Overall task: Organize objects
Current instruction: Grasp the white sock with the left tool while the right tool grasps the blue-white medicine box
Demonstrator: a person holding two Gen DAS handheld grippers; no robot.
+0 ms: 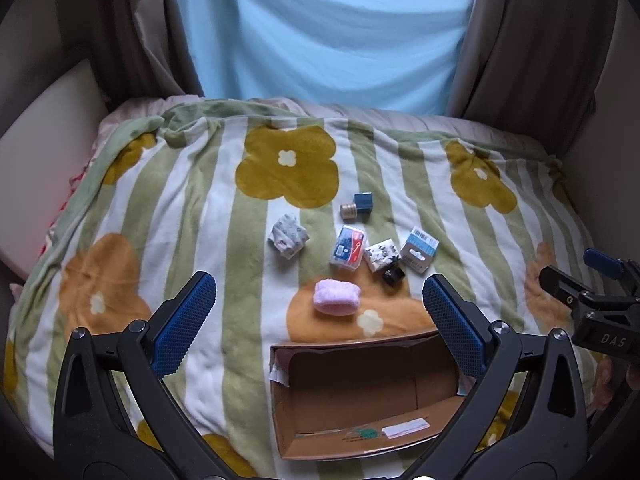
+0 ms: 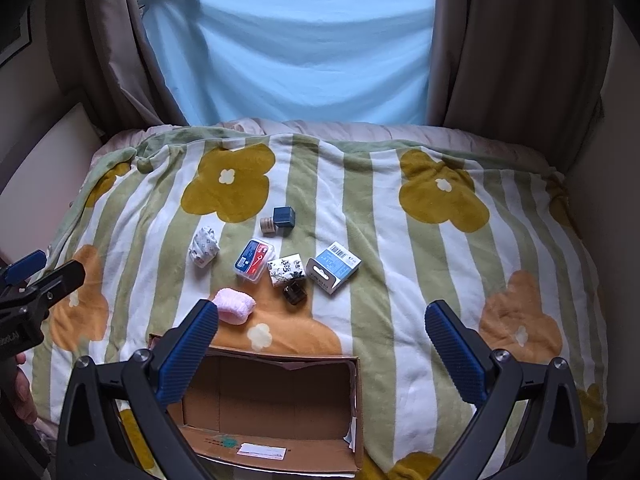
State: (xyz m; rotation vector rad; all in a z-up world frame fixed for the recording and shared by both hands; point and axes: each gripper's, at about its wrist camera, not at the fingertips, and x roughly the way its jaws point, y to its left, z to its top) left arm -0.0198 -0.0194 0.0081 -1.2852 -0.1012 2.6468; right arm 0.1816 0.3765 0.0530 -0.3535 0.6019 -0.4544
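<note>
An open cardboard box [image 1: 360,396] is set on the bed near its front edge, its inside seen bare apart from a label on the near flap. Just beyond the box's far rim a pink roll [image 1: 336,297] is laid on an orange flower of the blanket [image 1: 192,208]. Farther toward the middle of the bed, a loose cluster is spread: a grey patterned bundle [image 1: 288,237], a clear case with a red and blue card [image 1: 349,249], a black-and-white patterned pack [image 1: 383,255], a blue and white carton [image 1: 420,249] and a small dark object [image 1: 393,274] touching the pack's near corner. Behind them a dark blue cube [image 1: 363,201] is stood against a small spool [image 1: 348,211].

The left tool [image 1: 320,312] is held open above the box, nothing between its fingers. The right tool [image 2: 320,336] is likewise spread wide and empty, over the box's right side.

Behind the bed a light blue sheet [image 2: 288,48] is hung between brown curtains [image 2: 520,40].
</note>
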